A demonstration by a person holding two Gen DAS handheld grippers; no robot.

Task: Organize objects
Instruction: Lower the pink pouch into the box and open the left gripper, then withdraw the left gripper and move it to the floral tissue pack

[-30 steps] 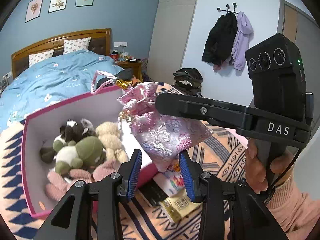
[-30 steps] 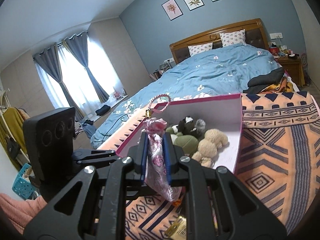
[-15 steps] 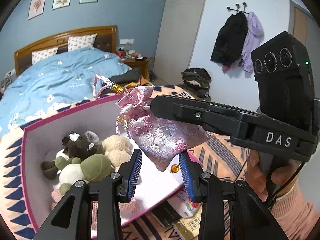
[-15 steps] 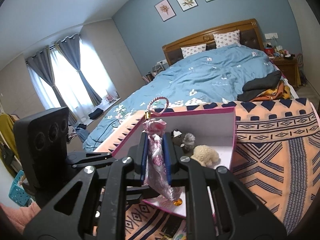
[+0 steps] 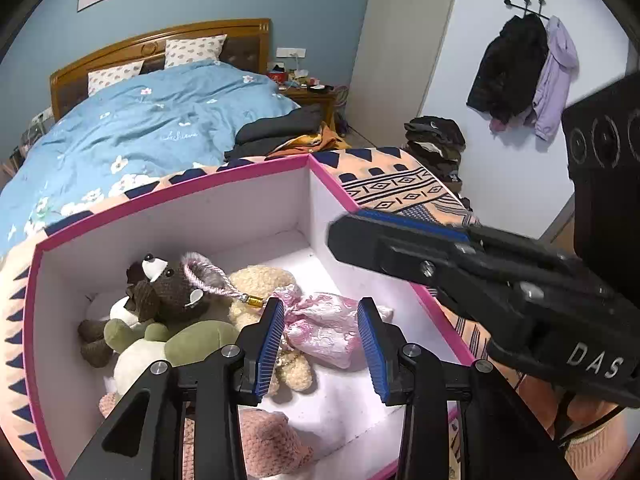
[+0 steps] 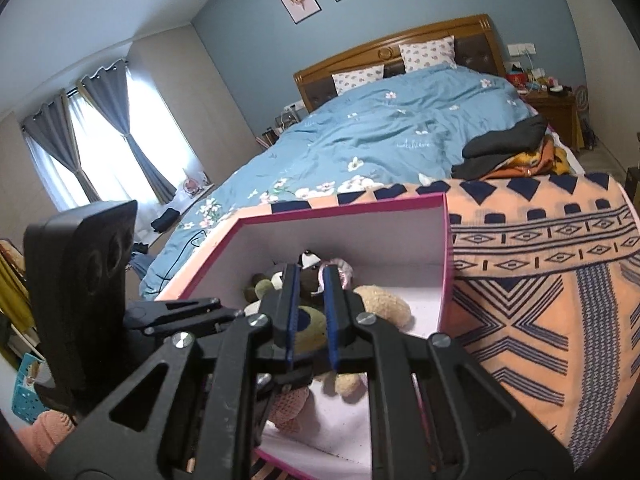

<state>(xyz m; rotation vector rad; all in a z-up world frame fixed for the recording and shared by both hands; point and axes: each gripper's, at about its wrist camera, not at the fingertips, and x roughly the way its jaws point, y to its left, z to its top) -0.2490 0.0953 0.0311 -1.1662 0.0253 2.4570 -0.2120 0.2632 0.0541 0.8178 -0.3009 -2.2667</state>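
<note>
Presently, pink satin pouch (image 5: 326,330) lying inside the pink-rimmed box (image 5: 248,168) on the plush toys (image 5: 176,320), below and between the spread left tool (image 5: 320,346) pads, untouched, right tool (image 6: 308,312) pressed together, empty, above the box.

pink brocade pouch (image 5: 324,330) | on its side | in pink-rimmed box (image 5: 168,216) | apparently atop plush toys (image 5: 168,320)

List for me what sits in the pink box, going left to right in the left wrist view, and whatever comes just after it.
Brown bear → cream bear → pink satin pouch → right gripper, reaching in over the box's right wall. The green plush overlaps the brown bear, so it is left out.
</note>
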